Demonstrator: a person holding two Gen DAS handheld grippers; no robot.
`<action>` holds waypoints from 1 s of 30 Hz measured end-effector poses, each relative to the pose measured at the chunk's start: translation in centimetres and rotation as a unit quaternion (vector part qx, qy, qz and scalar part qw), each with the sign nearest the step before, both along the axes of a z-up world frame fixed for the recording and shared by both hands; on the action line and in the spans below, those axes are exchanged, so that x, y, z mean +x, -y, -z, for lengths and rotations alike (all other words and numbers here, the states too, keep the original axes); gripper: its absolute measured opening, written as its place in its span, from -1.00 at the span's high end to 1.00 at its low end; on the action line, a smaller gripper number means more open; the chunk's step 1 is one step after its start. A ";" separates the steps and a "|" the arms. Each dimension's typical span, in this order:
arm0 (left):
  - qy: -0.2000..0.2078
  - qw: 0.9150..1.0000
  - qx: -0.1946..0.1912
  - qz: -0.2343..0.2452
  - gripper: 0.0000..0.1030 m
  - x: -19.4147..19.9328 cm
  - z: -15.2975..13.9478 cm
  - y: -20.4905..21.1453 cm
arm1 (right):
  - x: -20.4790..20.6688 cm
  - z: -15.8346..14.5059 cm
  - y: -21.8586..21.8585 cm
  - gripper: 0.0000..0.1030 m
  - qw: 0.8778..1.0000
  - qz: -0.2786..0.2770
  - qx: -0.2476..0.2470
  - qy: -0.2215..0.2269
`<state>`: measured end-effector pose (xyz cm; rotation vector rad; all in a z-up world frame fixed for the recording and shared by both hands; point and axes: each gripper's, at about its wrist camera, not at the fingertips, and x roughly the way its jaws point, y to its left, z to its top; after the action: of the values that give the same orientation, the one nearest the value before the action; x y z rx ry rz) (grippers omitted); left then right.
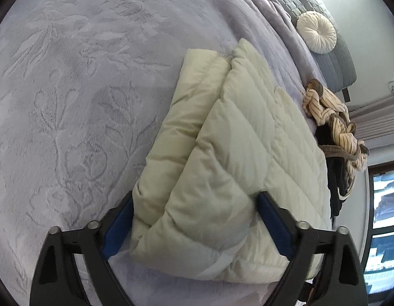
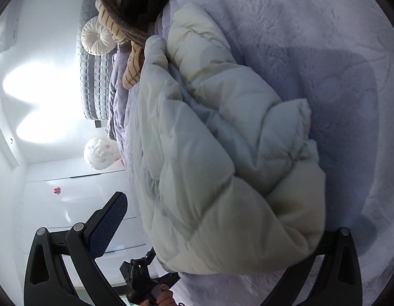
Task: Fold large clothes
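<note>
Left tongs [image 1: 195,211] clamp the folded cream puffer jacket [image 1: 222,158]; right tongs [image 2: 222,229] stand apart around it.

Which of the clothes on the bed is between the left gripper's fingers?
The cream quilted puffer jacket; the striped beige garment and black garment lie farther off.

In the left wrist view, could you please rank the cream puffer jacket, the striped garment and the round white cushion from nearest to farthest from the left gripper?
1. Cream puffer jacket: folded on the bed, its near end between the fingers of the left gripper.
2. Striped garment: bunched at the bed's right edge, beyond the jacket.
3. Round white cushion: top right, against the grey headboard.
</note>
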<state>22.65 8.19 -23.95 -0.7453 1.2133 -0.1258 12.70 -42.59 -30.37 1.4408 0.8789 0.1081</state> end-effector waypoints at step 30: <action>0.022 0.986 0.020 0.166 0.48 -11.4 -8.4 -4.8 | -11.8 -2.9 -3.0 0.46 0.995 0.021 0.097 0.012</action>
<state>11.28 13.00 -15.58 -0.4991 1.2854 -0.3899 0.91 -39.57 -27.46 1.6354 0.8347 0.1835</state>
